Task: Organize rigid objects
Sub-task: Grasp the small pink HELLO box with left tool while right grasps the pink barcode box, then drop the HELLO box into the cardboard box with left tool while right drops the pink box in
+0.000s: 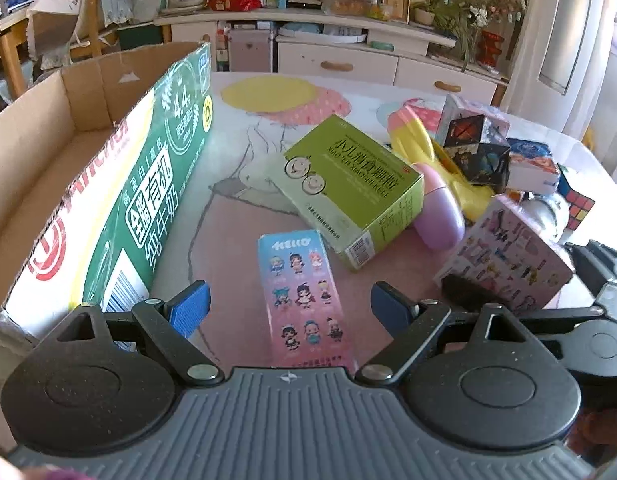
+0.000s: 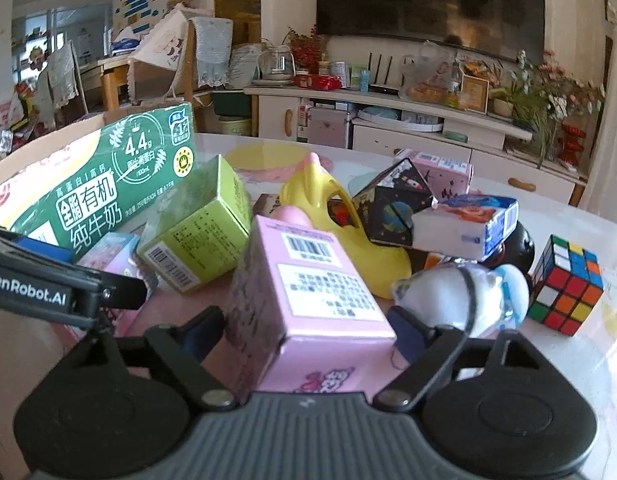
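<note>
While spread wide above the table, left gripper [image 1: 290, 304] straddling one blue-pink figure box [image 1: 304, 300], untouched. Right gripper [image 2: 308, 332] clamped on one pink carton [image 2: 308, 300]. At twelve o'clock: one green box [image 1: 354, 188]; at two o'clock, one Rubik's cube [image 2: 566, 284].

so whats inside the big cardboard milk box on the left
In the left wrist view, the open cardboard milk box shows only bare brown inner walls and a patch of floor at the far end. Its near green wall hides the rest of the floor, so items there can't be ruled out.
</note>
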Motion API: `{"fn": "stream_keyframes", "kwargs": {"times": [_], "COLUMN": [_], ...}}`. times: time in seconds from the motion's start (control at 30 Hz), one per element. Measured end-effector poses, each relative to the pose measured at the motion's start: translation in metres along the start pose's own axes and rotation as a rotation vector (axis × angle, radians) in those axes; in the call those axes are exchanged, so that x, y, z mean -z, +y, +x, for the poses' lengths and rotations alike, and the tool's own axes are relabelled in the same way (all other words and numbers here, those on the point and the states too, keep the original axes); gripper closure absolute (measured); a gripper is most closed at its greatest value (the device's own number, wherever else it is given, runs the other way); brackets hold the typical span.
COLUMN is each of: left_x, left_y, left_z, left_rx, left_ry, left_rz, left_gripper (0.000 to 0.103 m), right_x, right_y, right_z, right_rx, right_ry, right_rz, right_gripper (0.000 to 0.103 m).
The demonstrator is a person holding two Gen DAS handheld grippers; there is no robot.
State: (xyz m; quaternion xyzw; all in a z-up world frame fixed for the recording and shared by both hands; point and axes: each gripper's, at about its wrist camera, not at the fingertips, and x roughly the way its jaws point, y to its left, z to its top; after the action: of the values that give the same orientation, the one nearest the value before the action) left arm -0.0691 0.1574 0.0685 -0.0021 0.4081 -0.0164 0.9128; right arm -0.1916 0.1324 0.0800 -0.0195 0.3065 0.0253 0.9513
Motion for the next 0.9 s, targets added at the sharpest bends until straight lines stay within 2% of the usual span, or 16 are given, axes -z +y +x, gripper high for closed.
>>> {"fn": "stream_keyframes", "kwargs": {"times": [0.1,0.23,0.27,0.33,0.37,0.5,0.57,0.6,0.73,0.83,0.9], "left_x": [0.002,0.002,0.003,0.004,0.005,0.003,0.003,0.003,-0.001,-0.009,-0.014], "left_y": [0.001,-0.005,-0.008,-0.011,-0.011,-0.012,-0.012,-0.012,-0.013,-0.014,-0.012], "left_z": [0.004,0.006,0.007,0.012,0.016,0.014,0.013,0.012,-0.003,-0.019,-0.035], "left_rx": [0.003,-0.005,-0.018,-0.029,-0.031,-0.001,-0.009,-0.007,0.000,0.038,0.074], "left_ry": [0.035,0.037,0.041,0.052,0.065,0.063,0.061,0.060,0.013,-0.039,-0.100], "left_rz": [-0.008,0.027,0.050,0.076,0.078,0.061,0.065,0.063,0.067,0.070,0.073], "left_gripper": [0.000,0.000,0.003,0.019,0.018,0.055,0.057,0.057,0.059,0.060,0.060], "right_x": [-0.001,-0.001,-0.001,-0.001,-0.001,-0.001,-0.002,-0.003,-0.002,-0.003,-0.005], "right_y": [-0.003,-0.006,-0.007,-0.007,-0.006,-0.006,-0.006,-0.005,-0.005,-0.005,-0.005], "right_z": [-0.003,-0.004,-0.004,-0.002,-0.002,-0.004,-0.005,-0.005,-0.005,-0.009,-0.014], "right_rx": [0.002,0.013,0.015,0.013,0.015,0.023,0.021,0.021,0.014,0.021,0.039], "right_ry": [-0.005,-0.003,0.001,0.005,0.003,-0.007,-0.016,-0.017,-0.020,-0.026,-0.039], "right_rz": [-0.008,-0.011,-0.009,-0.010,-0.013,-0.012,-0.002,0.000,0.015,0.033,0.043], "right_gripper": [0.029,0.049,0.049,0.049,0.049,0.048,0.050,0.058,0.059,0.060,0.060]}}
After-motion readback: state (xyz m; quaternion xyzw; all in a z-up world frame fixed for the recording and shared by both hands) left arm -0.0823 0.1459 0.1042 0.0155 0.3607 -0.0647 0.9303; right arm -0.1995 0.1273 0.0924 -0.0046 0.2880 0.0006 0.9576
